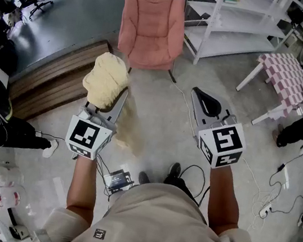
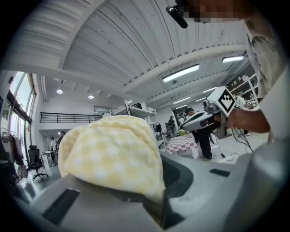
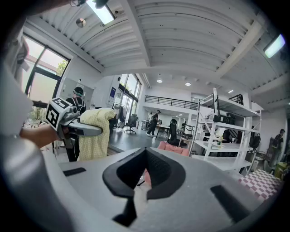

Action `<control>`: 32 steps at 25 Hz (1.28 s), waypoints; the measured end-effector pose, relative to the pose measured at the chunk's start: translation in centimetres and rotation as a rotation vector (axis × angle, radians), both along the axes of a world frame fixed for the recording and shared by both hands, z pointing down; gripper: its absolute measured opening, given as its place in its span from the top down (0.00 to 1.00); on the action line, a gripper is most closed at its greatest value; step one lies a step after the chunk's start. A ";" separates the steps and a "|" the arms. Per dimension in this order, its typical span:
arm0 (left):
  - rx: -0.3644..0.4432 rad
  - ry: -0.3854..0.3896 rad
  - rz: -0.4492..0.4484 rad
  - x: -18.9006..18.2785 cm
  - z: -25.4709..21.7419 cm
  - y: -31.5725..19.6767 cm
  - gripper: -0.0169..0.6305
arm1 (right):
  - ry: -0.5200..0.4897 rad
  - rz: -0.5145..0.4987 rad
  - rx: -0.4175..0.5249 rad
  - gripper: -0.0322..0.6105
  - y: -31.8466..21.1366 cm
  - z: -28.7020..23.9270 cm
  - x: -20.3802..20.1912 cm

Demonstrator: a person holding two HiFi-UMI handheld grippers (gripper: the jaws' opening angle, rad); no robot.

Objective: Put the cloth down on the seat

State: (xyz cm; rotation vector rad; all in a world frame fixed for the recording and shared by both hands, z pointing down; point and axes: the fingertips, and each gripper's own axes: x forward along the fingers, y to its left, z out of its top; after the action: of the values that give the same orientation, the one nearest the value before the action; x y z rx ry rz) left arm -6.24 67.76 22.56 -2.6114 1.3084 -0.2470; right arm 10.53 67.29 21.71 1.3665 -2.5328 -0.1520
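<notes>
Left gripper clenched tight on the yellow cloth
Right gripper jaws pressed together, empty; pink chair stands well ahead of both.

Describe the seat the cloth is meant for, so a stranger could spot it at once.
Find the white shelving unit at the room's far side. Just left of it, on the concrete floor, stands the armchair. It is the only soft pink seat; the bench nearby is checkered.
</notes>
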 end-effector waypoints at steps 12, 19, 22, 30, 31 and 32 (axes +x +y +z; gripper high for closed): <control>0.004 0.006 0.002 -1.3 -0.1 -0.1 0.91 | -0.003 0.005 -0.010 0.96 -0.2 0.1 -1.1; 0.001 0.018 0.015 -1.6 0.0 -0.4 0.91 | -0.027 0.007 0.004 0.96 -0.5 -0.5 -1.7; -0.006 0.017 0.021 -1.4 0.3 -0.8 0.91 | -0.033 -0.007 0.002 0.96 -1.2 -0.3 -1.7; -0.010 -0.003 0.016 -1.1 1.6 -3.1 0.91 | 0.006 -0.054 0.008 0.96 -4.4 0.6 -2.2; -0.013 -0.008 0.016 -0.8 1.9 -3.7 0.91 | 0.004 -0.056 0.005 0.96 -5.1 0.8 -1.9; -0.018 -0.013 0.017 -0.3 2.1 -4.2 0.91 | 0.001 -0.057 0.000 0.96 -5.9 1.0 -1.6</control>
State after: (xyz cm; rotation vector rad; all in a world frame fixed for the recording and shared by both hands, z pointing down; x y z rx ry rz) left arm -6.57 63.54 24.62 -2.6302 1.2850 -0.2741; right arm 8.92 61.41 22.70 1.2945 -2.5724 -0.1639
